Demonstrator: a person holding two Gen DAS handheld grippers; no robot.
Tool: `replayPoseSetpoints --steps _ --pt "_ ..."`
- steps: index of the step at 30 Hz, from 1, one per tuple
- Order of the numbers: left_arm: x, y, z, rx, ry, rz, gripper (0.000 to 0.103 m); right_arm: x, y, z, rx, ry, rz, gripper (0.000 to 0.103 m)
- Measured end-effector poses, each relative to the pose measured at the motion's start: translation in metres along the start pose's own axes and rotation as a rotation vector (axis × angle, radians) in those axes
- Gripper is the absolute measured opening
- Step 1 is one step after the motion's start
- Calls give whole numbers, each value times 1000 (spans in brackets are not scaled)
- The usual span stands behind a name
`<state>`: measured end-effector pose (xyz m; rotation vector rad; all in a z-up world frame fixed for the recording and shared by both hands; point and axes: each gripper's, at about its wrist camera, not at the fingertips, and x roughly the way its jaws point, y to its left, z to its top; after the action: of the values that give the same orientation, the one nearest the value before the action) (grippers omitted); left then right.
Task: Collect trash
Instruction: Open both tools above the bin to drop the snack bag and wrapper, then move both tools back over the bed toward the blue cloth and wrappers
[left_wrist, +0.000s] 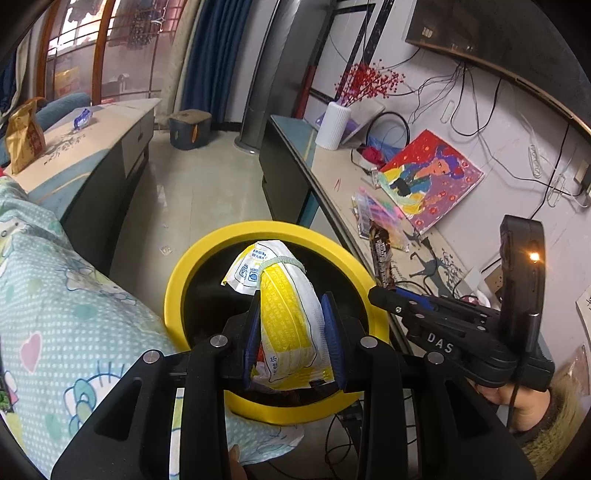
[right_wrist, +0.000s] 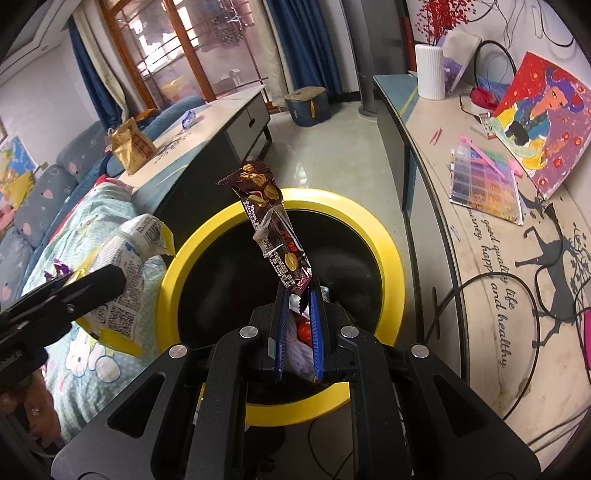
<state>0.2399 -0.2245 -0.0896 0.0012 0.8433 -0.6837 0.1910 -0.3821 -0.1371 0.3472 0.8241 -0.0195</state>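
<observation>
Two grippers held wrappers over the yellow-rimmed bin (left_wrist: 177, 291).
Left gripper (left_wrist: 291, 317) fingers clamped the yellow-white packet (left_wrist: 286, 314); right gripper (right_wrist: 297, 306) fingers pinched the brown snack wrapper (right_wrist: 273, 229) above the bin's mouth.

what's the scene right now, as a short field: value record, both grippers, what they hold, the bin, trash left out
left gripper: shut on yellow and white packet, above the bin opening
right gripper: shut on brown snack wrapper, above the bin opening
bin: yellow rim, black inside, on the floor between coffee table and TV console
trash left out: paper bag and blue wrapper on coffee table
step: neither item released yet
</observation>
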Motion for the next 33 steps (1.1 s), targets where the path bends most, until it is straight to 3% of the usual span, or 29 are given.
replayPoseSetpoints --steps 10,12,14,16,19,33 --pt "28 14 -3 -47 42 14 33 16 -1 -1 15 37 -4 8" --pt "34 19 -3 -68 54 17 41 18 -2 -2 24 44 -7 11" --pt "38 24 -3 -85 76 25 78 18 -3 -3 31 50 -20 22" --pt "34 29 -4 -96 71 31 89 17 -3 -4 33 44 -28 29" --pt "22 36 -4 -113 51 44 96 11 2 -6 17 32 -41 36" --pt "-61 53 -13 -176 -107 126 97 -30 38 -4 -54 -75 -42 60"
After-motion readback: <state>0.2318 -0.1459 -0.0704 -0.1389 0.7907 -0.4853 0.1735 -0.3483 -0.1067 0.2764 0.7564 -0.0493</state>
